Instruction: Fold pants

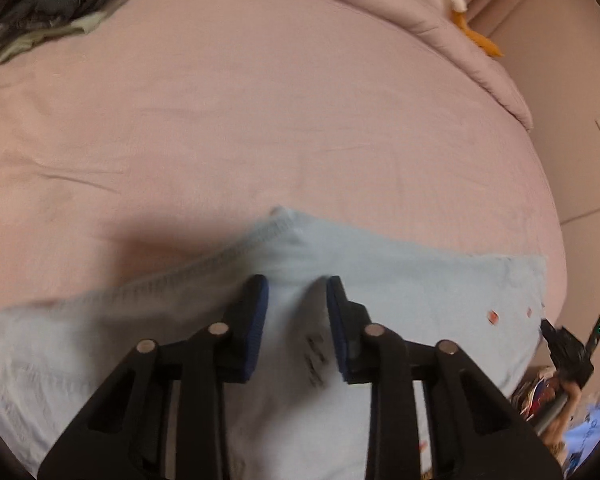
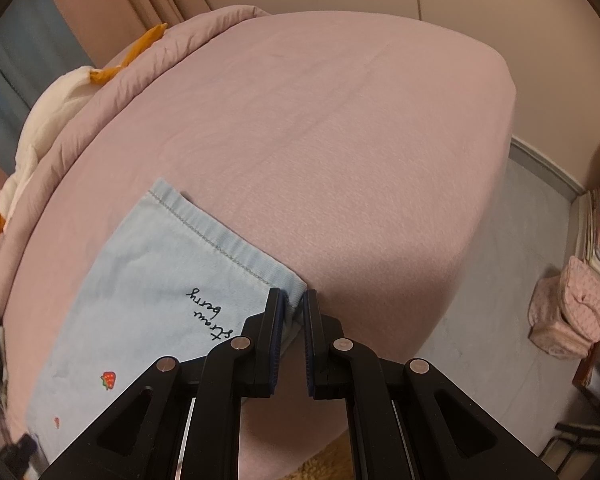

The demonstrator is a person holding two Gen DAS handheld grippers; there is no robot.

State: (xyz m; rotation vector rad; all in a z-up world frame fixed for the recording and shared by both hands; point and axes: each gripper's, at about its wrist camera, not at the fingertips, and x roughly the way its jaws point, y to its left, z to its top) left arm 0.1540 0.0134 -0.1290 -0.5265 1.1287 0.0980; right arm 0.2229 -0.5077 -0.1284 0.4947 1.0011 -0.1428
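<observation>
Fingers on my right gripper are standing narrow and pinching the near corner of the pants, right where the stitched hem ends at lower centre of the right view. On my left gripper the fingers are sitting wider apart, with pale blue cloth between and beneath them; that view is blurred, so I am not able to say whether they are biting any fabric.

I am seeing the pants lying flat on the pink bed, running from the pinched corner toward the lower left of the right view, hem edge slanting up to the left, the "straw berry" lettering just left of my right fingers. In the left view the cloth is stretching across the lower frame, with a seam ridge rising just above the fingers and the hem end far out at right.

So I am judging the long axis as running between my two grippers, each working one end.
</observation>
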